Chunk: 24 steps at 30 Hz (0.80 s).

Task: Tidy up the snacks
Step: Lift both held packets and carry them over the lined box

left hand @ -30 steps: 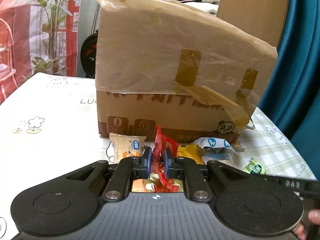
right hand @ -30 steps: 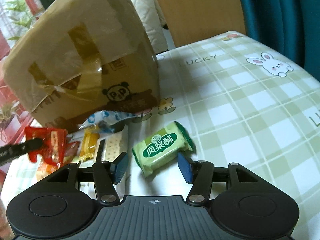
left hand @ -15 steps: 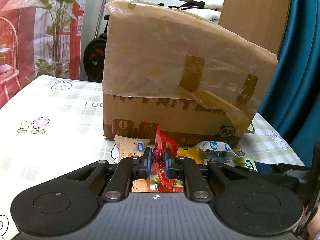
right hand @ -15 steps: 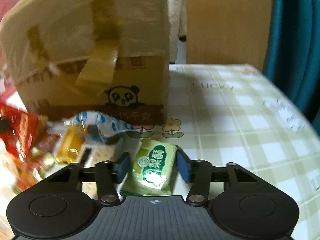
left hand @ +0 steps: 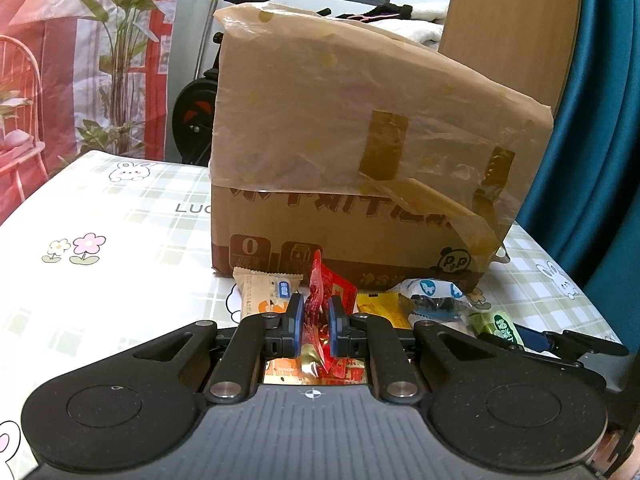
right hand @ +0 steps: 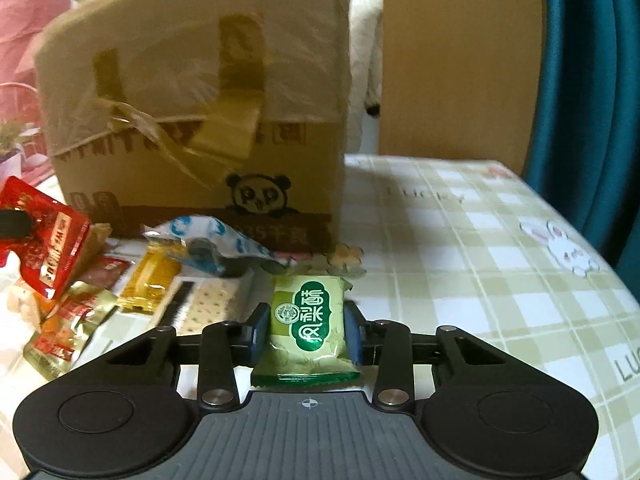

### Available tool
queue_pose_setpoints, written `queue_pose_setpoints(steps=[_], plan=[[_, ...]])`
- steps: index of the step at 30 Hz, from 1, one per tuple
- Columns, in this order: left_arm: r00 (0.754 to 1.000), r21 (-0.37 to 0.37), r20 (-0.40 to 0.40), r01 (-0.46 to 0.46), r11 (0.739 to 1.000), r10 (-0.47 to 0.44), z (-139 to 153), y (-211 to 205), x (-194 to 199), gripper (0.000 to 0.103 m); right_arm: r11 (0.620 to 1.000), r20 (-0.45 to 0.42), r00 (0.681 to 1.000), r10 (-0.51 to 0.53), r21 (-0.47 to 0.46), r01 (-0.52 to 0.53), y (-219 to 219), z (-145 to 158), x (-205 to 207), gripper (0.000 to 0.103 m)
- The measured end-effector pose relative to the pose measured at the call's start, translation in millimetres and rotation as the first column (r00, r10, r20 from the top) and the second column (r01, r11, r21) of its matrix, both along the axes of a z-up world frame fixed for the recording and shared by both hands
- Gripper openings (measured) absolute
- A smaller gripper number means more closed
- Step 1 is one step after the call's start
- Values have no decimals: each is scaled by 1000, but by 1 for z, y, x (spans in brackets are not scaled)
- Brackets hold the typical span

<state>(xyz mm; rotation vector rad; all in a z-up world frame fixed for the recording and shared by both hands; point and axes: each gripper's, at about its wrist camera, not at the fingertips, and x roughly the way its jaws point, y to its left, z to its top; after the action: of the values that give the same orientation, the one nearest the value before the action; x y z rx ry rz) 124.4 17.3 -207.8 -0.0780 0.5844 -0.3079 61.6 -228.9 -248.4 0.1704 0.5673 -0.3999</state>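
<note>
My left gripper [left hand: 314,320] is shut on a red snack packet [left hand: 336,290], which stands on edge between the blue pads, lifted over the snack pile; the same red packet [right hand: 48,240] shows at the left of the right wrist view. My right gripper [right hand: 307,330] is closing its jaws around a green snack packet [right hand: 316,312] lying on the tablecloth, with both pads against the packet's sides. In the left wrist view that green packet [left hand: 498,324] sits at the right with a black finger [left hand: 560,344] beside it.
A taped cardboard box [left hand: 360,160] with a panda print stands just behind the snacks. Loose snacks lie before it: a beige packet [left hand: 264,288], a yellow one [left hand: 380,306], a blue-white wrapper [right hand: 212,240], crackers [right hand: 212,304], gold-red packets [right hand: 68,320]. Checked tablecloth [right hand: 480,260] stretches right.
The right gripper has rolled upright, moved onto the green packet and narrowed its jaws until the pads reach its sides. The left gripper still holds the red packet in place.
</note>
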Motion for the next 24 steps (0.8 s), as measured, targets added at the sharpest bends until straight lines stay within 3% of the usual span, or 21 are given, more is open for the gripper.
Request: queue_pose_setpoints(steps=[12, 16, 24], plan=[[1000, -6, 15, -8, 1000, 8, 6, 6, -2, 13, 1000, 57, 998, 15, 3, -16, 1, 4, -8, 35], [998, -5, 59, -6, 1000, 6, 21, 6, -3, 14, 1000, 77, 997, 8, 7, -8, -1, 9, -12, 35], [986, -29, 166, -1, 1000, 6, 60, 8, 0, 13, 999, 198, 980, 3, -54, 8, -11, 62, -28, 35]])
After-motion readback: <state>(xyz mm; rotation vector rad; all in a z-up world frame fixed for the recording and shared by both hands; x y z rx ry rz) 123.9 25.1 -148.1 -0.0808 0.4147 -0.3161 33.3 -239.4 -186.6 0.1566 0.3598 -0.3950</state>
